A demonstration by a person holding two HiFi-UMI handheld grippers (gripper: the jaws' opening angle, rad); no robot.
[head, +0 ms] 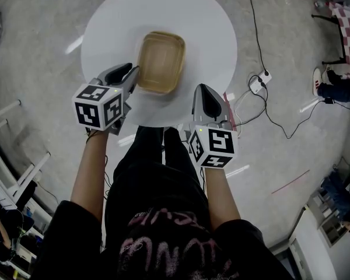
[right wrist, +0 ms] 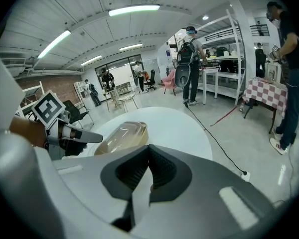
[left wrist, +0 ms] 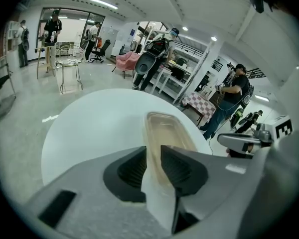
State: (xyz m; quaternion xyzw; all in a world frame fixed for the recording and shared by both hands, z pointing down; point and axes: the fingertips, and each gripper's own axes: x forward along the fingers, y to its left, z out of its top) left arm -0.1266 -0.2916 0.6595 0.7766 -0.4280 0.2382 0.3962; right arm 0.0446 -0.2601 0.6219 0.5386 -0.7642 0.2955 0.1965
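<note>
Container [head: 160,62] lies at your left hand-held gripper's [head: 132,74] tips, its jaws slightly spread. Your right hand-held gripper [head: 203,91] is pressed together near the container, over the surface [head: 213,34], both your forearms extended.

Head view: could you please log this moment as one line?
left gripper open, at left rim of tan rectangular clear-lidded container | right gripper shut, empty, over near edge of round white table

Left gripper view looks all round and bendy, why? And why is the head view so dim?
Left gripper view: its wide-angle lens curves the room and darkens the corners. Right gripper view: same curving, with a bright ceiling lamp. Head view: dim overall, only the white table looks bright.
</note>
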